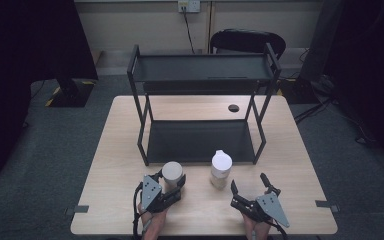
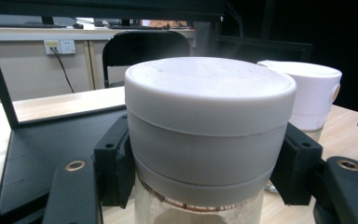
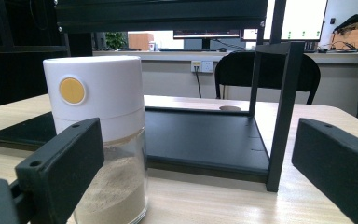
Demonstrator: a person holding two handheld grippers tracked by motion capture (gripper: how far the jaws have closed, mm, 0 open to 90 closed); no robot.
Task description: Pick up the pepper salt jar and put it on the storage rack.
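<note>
My left gripper point(image 1: 172, 181) is shut on a clear jar with a grey-white lid point(image 1: 172, 172) near the table's front; in the left gripper view both pads point(image 2: 119, 161) press the lid point(image 2: 209, 121) from either side. A second jar point(image 1: 221, 169) with a white cap and pale powder stands just right of it. In the right gripper view this jar point(image 3: 103, 140) shows a yellow dot and stands ahead and left of the jaws. My right gripper point(image 1: 250, 188) rests open on the table, apart from that jar.
A black two-tier shelf rack point(image 1: 200, 140) stands on the middle of the wooden table point(image 1: 290, 165), its lower shelf just behind both jars. A black chair point(image 1: 247, 41) sits beyond the table. A round hole point(image 1: 233, 108) is in the tabletop at back right.
</note>
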